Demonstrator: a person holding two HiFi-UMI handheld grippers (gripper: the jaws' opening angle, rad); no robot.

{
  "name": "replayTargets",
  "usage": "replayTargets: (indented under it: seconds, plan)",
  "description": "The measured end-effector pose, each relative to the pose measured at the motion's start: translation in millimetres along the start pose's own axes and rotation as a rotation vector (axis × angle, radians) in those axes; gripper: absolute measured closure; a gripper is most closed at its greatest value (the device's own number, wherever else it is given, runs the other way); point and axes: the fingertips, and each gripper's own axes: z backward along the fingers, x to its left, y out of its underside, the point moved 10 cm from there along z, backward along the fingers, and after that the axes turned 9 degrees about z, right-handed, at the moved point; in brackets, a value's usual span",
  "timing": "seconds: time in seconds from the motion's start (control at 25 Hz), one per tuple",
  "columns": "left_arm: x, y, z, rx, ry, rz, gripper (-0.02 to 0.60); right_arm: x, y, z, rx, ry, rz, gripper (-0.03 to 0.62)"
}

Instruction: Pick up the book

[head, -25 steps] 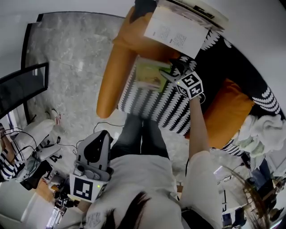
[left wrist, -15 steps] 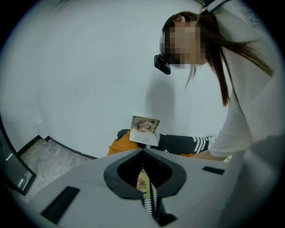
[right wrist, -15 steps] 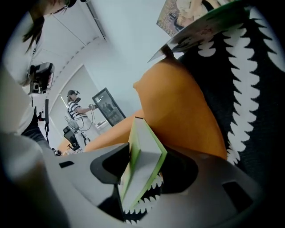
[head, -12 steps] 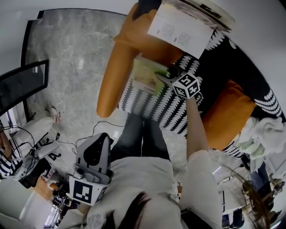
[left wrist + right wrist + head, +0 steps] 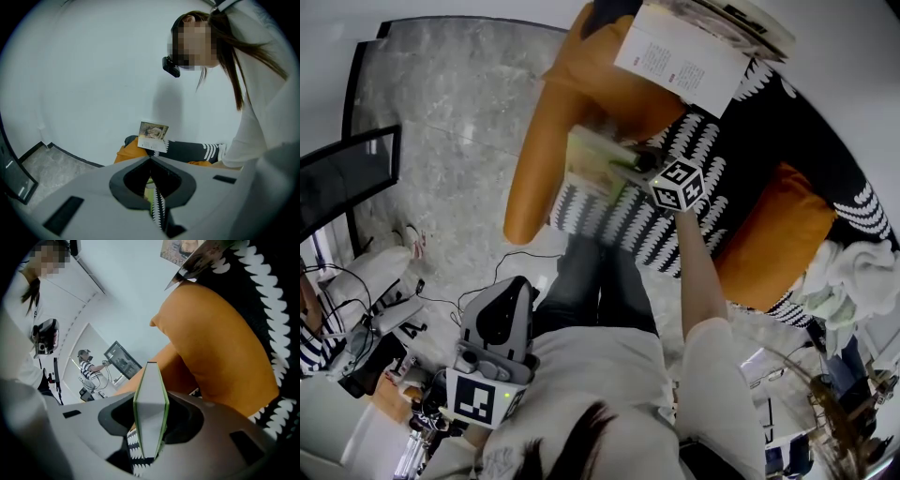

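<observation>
The book (image 5: 593, 157) is thin with green covers. It stands on edge, tilted, over the black-and-white patterned sofa seat (image 5: 623, 225). My right gripper (image 5: 630, 165) grips its near end; the jaws have just been closing with the book between them. In the right gripper view the book (image 5: 150, 427) fills the gap of that gripper (image 5: 151, 401), both pads against its covers. My left gripper (image 5: 514, 284) hangs low beside the person's legs, away from the sofa. In its own view the left gripper (image 5: 150, 161) has its tips together and holds nothing.
An orange cushion (image 5: 553, 141) lies just left of the book, another (image 5: 773, 234) to the right. An open book (image 5: 684, 66) leans on the sofa back. White cloth (image 5: 853, 272) is piled at far right. A monitor (image 5: 347, 183) and a second person (image 5: 89, 364) are across the grey floor.
My right gripper has moved left across the sofa seat. Its jaws have closed onto the green book, which has shifted left with it and tipped up on edge. The left gripper has stayed put.
</observation>
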Motion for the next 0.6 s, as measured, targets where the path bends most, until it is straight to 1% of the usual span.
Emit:
replayTargets:
  seconds: [0.08, 0.2, 0.32, 0.44, 0.6]
  plan:
    - [1.2, 0.5, 0.7, -0.002, 0.006, -0.003, 0.572, 4.4, -0.1, 2.4, -0.002, 0.007, 0.002, 0.441]
    - [1.8, -3.9, 1.0, -0.05, 0.023, -0.02, 0.572, 9.2, 0.1, 10.4, -0.037, 0.051, -0.035, 0.442]
    - [2.6, -5.6, 7.0, -0.046, 0.021, 0.006, 0.572, 15.8, 0.7, 27.8, -0.099, 0.145, -0.092, 0.442]
    - [5.3, -7.1, 12.8, -0.048, 0.024, -0.003, 0.572, 22.2, -1.4, 52.5, -0.164, 0.255, -0.149, 0.442]
    - [7.0, -10.0, 19.1, -0.118, 0.041, -0.038, 0.572, 39.7, -8.0, 79.8, -0.167, 0.346, -0.161, 0.442]
